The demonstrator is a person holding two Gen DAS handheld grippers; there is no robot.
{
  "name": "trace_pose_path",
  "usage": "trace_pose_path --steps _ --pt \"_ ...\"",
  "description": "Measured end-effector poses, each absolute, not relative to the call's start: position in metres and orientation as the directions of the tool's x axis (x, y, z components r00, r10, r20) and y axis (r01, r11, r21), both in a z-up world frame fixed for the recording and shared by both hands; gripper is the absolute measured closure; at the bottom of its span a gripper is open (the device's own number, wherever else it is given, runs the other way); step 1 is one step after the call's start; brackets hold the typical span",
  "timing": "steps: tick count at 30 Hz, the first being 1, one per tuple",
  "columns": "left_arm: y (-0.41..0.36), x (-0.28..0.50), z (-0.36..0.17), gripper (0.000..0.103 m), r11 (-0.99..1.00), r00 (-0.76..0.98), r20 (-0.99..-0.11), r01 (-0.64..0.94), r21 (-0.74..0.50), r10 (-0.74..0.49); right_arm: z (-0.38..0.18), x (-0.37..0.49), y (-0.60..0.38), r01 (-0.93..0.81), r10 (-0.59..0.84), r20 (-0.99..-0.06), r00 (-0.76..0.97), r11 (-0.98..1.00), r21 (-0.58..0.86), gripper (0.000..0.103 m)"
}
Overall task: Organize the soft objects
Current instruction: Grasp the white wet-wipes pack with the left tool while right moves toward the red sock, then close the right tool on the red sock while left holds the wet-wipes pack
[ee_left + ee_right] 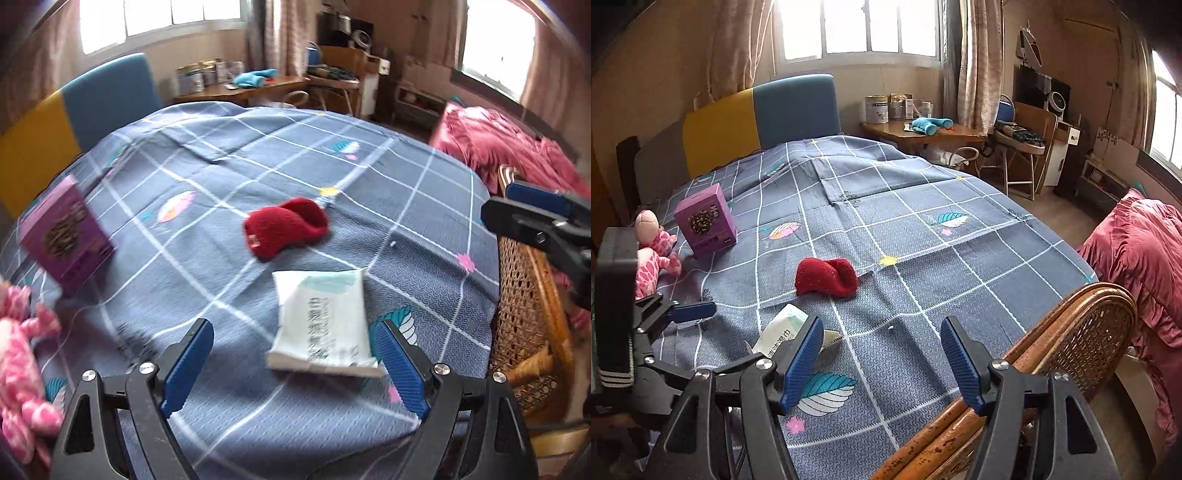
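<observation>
A red knitted piece (286, 227) (827, 277) lies near the middle of the blue checked bed sheet (258, 155) (923, 206). A white tissue pack (321, 321) (783, 328) lies closer to me. My left gripper (295, 354) hovers over it with its jaws wide apart, the pack near the right finger (399, 365) and not squeezed. A pink plush toy (18, 354) (653, 251) lies at the bed's left side beside a purple box (68, 236) (705, 219). My right gripper (882, 354) is open and empty above the bed's near edge.
A rattan chair (1071, 332) (524, 314) stands against the bed's right side, close to my right gripper. A pink quilt (1137, 258) is heaped beyond it. A yellow and blue headboard (757, 114) and a cluttered desk (923, 133) are at the far end.
</observation>
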State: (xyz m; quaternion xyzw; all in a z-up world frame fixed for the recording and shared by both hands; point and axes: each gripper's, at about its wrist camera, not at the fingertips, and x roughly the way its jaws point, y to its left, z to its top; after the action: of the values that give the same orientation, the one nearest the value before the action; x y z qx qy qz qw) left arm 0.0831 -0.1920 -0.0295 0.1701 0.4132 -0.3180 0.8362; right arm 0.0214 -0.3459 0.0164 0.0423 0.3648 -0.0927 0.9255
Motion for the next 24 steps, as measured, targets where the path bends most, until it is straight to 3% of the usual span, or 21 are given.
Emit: trace_pose_path --steps 6,9,10,17,24 --pt "-0.219 0.099 -0.066 0.014 0.735 0.394 -0.851 0.678 0.013 -0.348 0.015 0.022 -0.356 0.210 -0.132 -0.692 0.709 0.977 0.030 0.036" --pt "-0.218 0.109 -0.078 0.039 0.751 0.346 -0.867 0.659 -0.047 -0.357 0.014 0.024 -0.356 0.203 -0.125 -0.696 0.707 0.979 0.031 0.036" --pt "-0.215 0.110 -0.078 0.041 0.760 0.348 -0.862 0.647 -0.063 -0.369 0.014 0.025 -0.356 0.200 -0.123 -0.697 0.706 0.979 0.030 0.036" --pt "-0.168 0.097 -0.056 0.042 0.812 0.401 -0.814 0.566 -0.142 -0.421 0.015 0.045 -0.350 0.142 -0.044 -0.721 0.691 0.987 0.075 0.036" --pt "-0.076 0.081 -0.039 0.042 0.926 0.544 -0.779 0.359 -0.119 -0.311 0.001 0.101 -0.329 0.045 0.078 -0.782 0.619 0.990 0.134 0.036"
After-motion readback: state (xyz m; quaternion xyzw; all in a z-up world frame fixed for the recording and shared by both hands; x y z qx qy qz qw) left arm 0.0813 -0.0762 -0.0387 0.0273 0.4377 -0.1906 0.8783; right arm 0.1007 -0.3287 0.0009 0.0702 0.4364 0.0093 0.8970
